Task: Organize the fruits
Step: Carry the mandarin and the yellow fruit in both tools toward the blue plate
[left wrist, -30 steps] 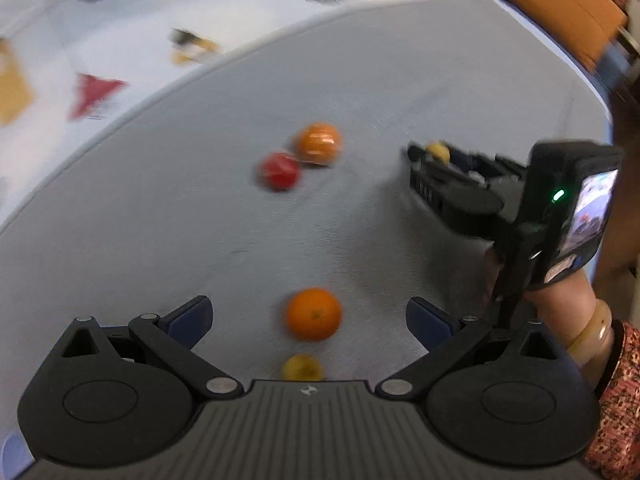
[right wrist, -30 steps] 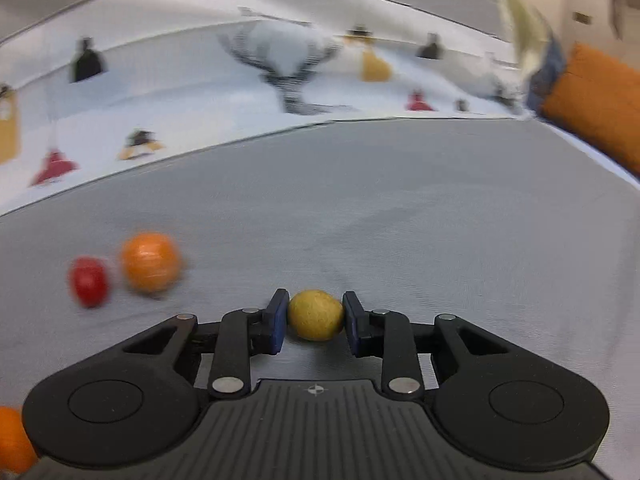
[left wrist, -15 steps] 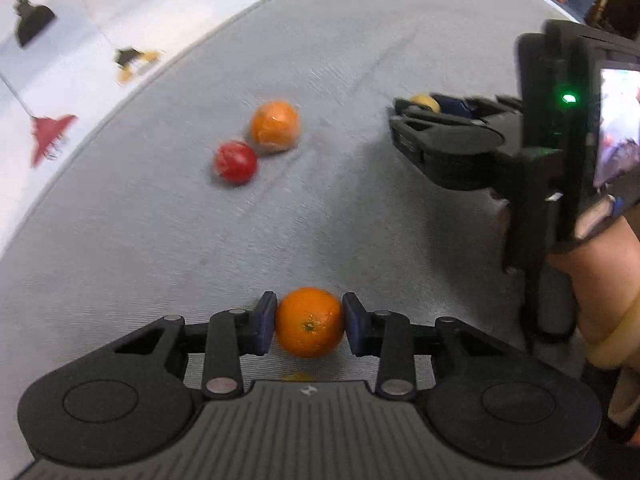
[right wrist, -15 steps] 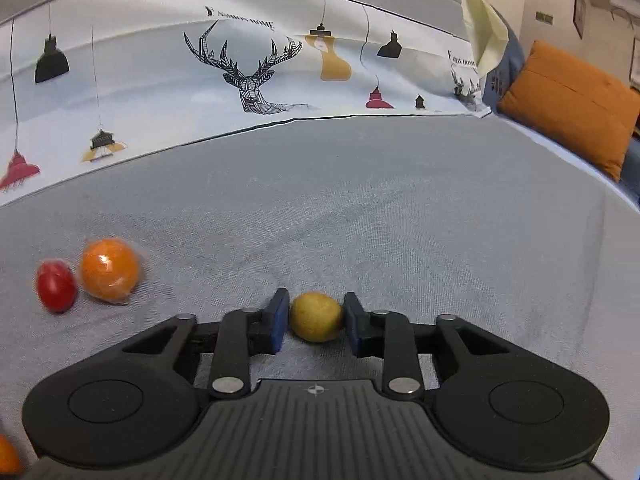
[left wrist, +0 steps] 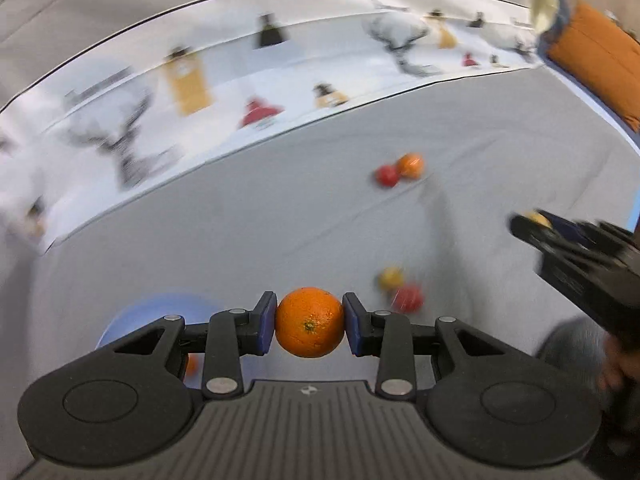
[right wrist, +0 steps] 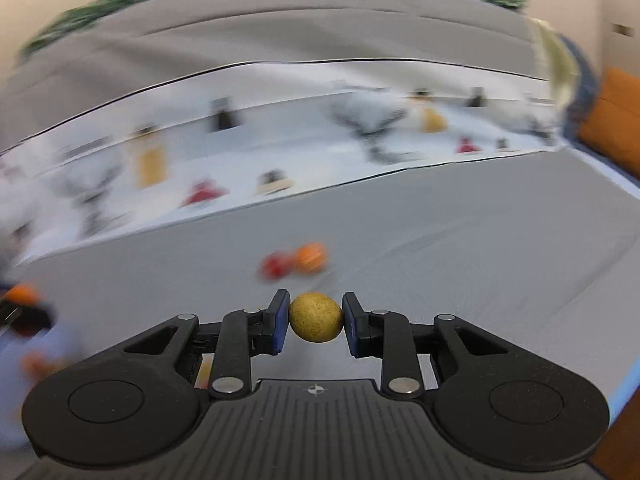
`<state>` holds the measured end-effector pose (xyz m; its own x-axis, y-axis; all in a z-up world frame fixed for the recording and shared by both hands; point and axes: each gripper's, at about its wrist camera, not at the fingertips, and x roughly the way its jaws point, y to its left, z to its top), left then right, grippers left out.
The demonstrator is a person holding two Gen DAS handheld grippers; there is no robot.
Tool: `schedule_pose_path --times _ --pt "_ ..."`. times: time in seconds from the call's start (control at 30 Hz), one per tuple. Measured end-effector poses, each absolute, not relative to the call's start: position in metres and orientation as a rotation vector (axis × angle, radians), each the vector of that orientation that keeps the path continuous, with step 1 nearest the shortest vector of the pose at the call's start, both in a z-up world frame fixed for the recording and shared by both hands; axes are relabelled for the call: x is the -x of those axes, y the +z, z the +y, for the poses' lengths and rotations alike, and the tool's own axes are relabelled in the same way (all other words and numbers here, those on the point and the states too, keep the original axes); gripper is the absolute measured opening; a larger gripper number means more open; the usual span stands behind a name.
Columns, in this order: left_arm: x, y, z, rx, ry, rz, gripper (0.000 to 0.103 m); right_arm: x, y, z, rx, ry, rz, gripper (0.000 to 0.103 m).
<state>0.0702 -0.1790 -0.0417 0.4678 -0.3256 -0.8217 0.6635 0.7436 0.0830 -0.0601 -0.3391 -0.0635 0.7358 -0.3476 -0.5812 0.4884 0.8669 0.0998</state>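
The left gripper (left wrist: 309, 322) is clamped on a round orange fruit (left wrist: 309, 322), both blue pads pressed to its sides. The right gripper (right wrist: 316, 323) pinches a small, rough yellow-brown round fruit (right wrist: 316, 323) likewise, and shows blurred at the right edge of the left wrist view.

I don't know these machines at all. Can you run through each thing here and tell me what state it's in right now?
left gripper: shut on the orange
orange: clamped, lifted off the grey cloth
right gripper: shut on the yellow fruit
yellow fruit: clamped between both fingers
far red fruit and far orange fruit: lying loose, side by side
near yellow fruit and near red fruit: lying loose, blurred
blue bowl: upright, partly hidden by the left gripper
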Motion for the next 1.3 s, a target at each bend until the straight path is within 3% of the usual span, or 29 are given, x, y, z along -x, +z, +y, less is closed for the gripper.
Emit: schedule_pose_path --times 0.33,0.63,1.3 --pt "0.013 -0.01 -0.057 -0.263 -0.527 0.973 0.039 0.13 -0.008 -0.215 -0.152 -0.268 0.586 0.03" --pt "0.074 0.02 0.006 -0.145 -0.539 0.856 0.039 0.164 0.04 -0.155 -0.135 -0.173 0.569 0.03" --pt "0.093 0.042 0.053 -0.046 -0.452 0.824 0.039 0.193 0.056 -0.106 -0.037 -0.077 0.461 0.03"
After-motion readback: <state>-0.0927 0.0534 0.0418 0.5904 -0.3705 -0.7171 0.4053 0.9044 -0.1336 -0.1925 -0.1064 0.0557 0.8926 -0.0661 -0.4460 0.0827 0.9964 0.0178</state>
